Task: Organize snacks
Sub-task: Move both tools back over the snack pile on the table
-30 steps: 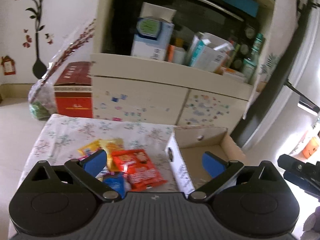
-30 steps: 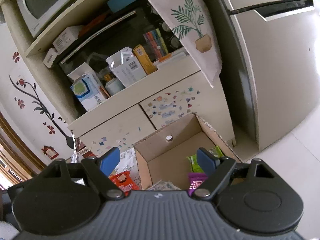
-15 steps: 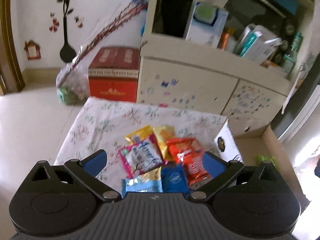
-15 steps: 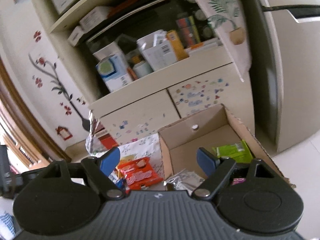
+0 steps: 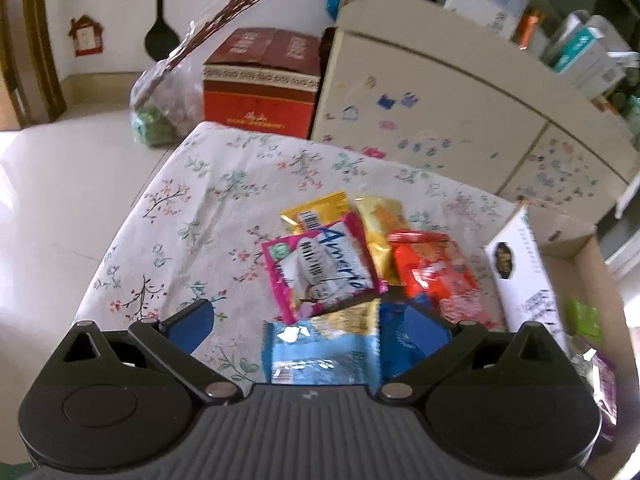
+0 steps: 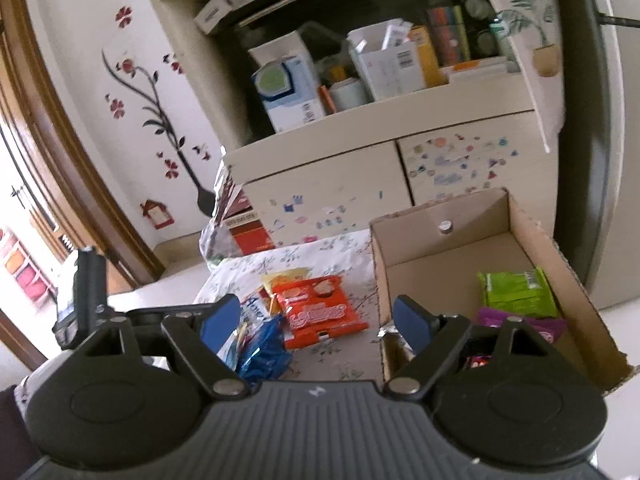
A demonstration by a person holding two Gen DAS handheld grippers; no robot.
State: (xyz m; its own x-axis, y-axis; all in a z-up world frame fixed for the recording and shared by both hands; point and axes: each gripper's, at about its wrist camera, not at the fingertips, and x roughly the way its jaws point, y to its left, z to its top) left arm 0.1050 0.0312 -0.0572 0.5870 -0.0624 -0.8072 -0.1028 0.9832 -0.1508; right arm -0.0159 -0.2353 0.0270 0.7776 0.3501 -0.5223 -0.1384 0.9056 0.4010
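A pile of snack packets lies on a flowered cloth (image 5: 208,216): a pink-and-white packet (image 5: 320,268), yellow packets (image 5: 376,220), a red-orange packet (image 5: 436,272) (image 6: 320,312), a light blue packet (image 5: 320,348) and a dark blue one (image 5: 396,344). A cardboard box (image 6: 444,256) to their right holds a green packet (image 6: 516,292) and a purple one (image 6: 536,326). My left gripper (image 5: 308,326) is open just above the blue packets. My right gripper (image 6: 316,320) is open and empty over the box's left wall.
A cream cabinet (image 5: 432,92) with stickers and cluttered shelves stands behind the cloth. A red carton (image 5: 260,84) and a plastic bag (image 5: 160,104) sit on the floor at the back left. A refrigerator (image 6: 604,128) stands right of the box.
The left gripper has swung left from the box and lowered toward the snack pile. The right gripper has turned left, so the pile and the left gripper now show.
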